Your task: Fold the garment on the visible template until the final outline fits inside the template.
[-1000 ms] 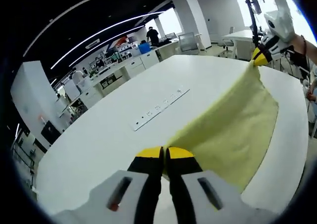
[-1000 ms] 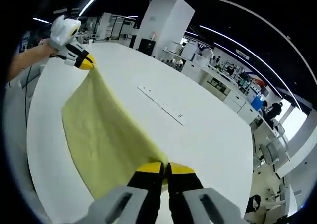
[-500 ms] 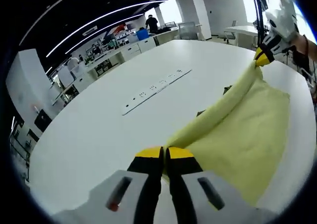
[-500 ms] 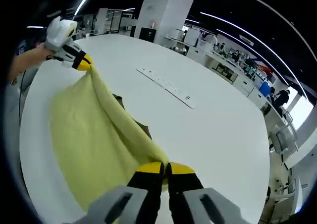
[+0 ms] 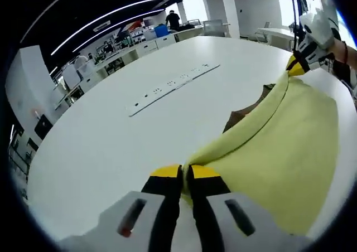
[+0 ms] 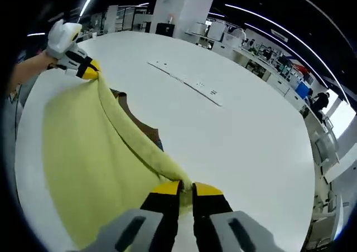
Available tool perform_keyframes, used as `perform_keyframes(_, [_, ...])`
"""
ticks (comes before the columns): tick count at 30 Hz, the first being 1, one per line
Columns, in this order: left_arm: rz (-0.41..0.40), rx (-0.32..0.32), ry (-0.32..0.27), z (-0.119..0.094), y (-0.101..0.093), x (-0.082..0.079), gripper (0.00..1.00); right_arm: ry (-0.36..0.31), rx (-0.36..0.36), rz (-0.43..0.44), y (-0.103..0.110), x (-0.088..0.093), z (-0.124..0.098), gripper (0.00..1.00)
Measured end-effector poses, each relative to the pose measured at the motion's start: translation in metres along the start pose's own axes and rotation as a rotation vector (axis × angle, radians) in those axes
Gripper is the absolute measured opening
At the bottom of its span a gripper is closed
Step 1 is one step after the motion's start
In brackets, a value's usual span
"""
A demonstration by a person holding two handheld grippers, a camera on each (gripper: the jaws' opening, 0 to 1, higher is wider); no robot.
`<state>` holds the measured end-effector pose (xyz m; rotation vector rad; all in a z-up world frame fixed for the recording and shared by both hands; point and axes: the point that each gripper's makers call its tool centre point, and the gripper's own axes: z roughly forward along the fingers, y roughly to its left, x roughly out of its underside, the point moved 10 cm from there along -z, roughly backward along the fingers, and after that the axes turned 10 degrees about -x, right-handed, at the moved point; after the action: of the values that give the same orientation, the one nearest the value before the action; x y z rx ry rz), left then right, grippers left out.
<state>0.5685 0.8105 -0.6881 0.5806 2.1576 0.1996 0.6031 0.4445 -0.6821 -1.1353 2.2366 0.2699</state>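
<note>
Both grippers, left (image 5: 184, 173) and right (image 6: 186, 187), stay clamped on garment (image 5: 284, 146) corners, now lowered at 3 o'clock, uncovering brown template (image 5: 245, 110) — fold underway.

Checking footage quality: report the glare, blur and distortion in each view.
Left gripper view: windows blow out white at top right behind the right claw; table edge bows. Right gripper view: even light, ceiling strips curve, cloth sharp, far desks soft.
</note>
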Motion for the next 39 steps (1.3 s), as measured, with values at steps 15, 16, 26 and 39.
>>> perform_keyframes(15, [0.082,0.056,-0.048,-0.013,0.003,0.016,0.32,-0.004,-0.005,0.021,0.003,0.011,-0.008,0.29])
perform_keyframes(16, [0.073,0.056,-0.051,-0.012,0.003,0.015,0.31,-0.008,0.006,0.033,0.000,0.012,-0.006,0.28])
perform_keyframes(26, [-0.080,-0.087,-0.085,0.007,0.015,0.006,0.28,-0.106,0.080,0.170,-0.013,0.008,0.011,0.25])
perform_keyframes(39, [-0.295,-0.106,-0.066,-0.017,0.035,0.016,0.34,-0.189,0.062,0.296,-0.008,0.002,-0.005,0.34])
